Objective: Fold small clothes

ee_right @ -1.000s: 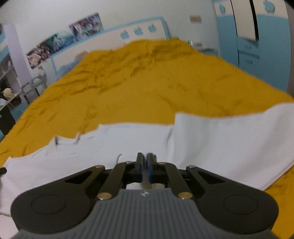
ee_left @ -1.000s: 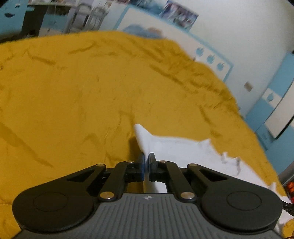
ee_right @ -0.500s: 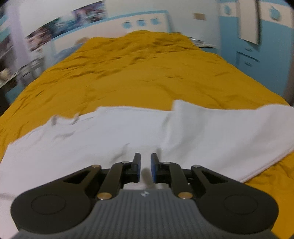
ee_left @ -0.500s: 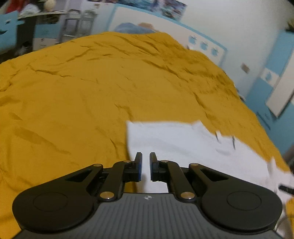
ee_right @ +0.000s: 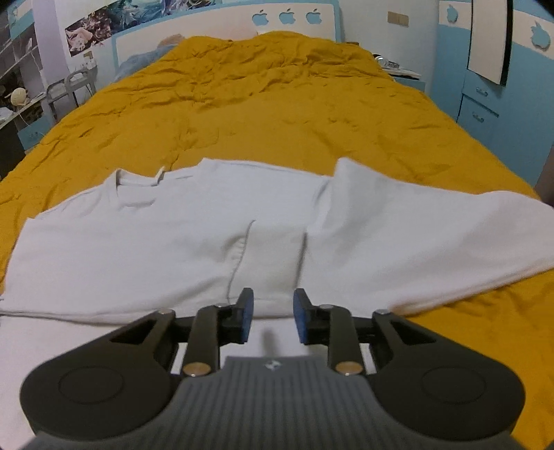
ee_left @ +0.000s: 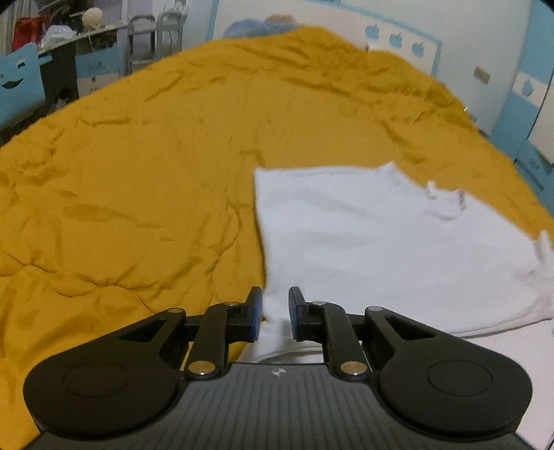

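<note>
A white T-shirt (ee_right: pixel 214 235) lies flat on the mustard bedspread (ee_right: pixel 277 114), its collar to the upper left and one sleeve (ee_right: pixel 415 235) spread to the right. It also shows in the left wrist view (ee_left: pixel 381 242), where its left edge runs toward me. My left gripper (ee_left: pixel 273 313) is open, its jaws standing either side of a fold at the shirt's near left edge without pinching it. My right gripper (ee_right: pixel 273 318) is open and empty just above the shirt's near middle.
The bedspread (ee_left: pixel 138 173) covers the whole bed. A blue and white headboard (ee_right: pixel 287 17) stands at the far end, blue cabinets (ee_right: pixel 491 104) to the right, a desk and chairs (ee_left: pixel 104 62) to the left.
Both grippers were shut on the shirt one second ago; they opened and let it go. The shirt now lies spread flat, and both grippers have drawn back a little.
</note>
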Demonstrator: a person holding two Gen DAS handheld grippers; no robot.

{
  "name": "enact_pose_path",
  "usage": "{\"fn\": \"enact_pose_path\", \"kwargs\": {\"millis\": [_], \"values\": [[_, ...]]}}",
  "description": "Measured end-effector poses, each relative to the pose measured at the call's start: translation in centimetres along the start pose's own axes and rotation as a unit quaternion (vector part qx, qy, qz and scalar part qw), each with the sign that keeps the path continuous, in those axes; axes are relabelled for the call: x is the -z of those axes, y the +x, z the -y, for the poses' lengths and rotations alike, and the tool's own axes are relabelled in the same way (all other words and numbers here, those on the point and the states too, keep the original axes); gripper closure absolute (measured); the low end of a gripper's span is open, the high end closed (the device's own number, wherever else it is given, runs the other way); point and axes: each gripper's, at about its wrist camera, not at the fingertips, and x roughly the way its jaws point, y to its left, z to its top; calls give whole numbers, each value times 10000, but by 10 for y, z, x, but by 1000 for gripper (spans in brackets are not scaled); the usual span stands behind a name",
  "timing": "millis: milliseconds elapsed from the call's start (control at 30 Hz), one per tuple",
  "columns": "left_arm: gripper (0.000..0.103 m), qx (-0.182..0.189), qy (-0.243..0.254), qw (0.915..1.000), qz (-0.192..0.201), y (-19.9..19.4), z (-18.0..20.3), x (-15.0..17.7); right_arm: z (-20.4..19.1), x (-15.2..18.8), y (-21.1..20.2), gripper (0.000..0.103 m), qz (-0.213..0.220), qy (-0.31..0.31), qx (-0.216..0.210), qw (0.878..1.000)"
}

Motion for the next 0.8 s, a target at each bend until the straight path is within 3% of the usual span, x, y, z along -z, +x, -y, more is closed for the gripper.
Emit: {"fn": "enact_pose_path", "kwargs": {"millis": [233,433,567,700,800], "values": [[81,195,86,9997,139,-41,21,-10,41,6,-69,78,-8,159,96,9998],[68,339,245,9984,389,-67,40,-7,81,11,-117,76,147,285,376,9988],[66,371,288,9978,468,-70,51,-2,110,18,-138,70,262,492,580,9968],[66,225,248,9981,510,-62,57,7,141,30,-147,66,290,892,735,9929],[66,84,280,9984,493,-56,61,12,157,38,-147,58,362,1000,877,9905]]}}
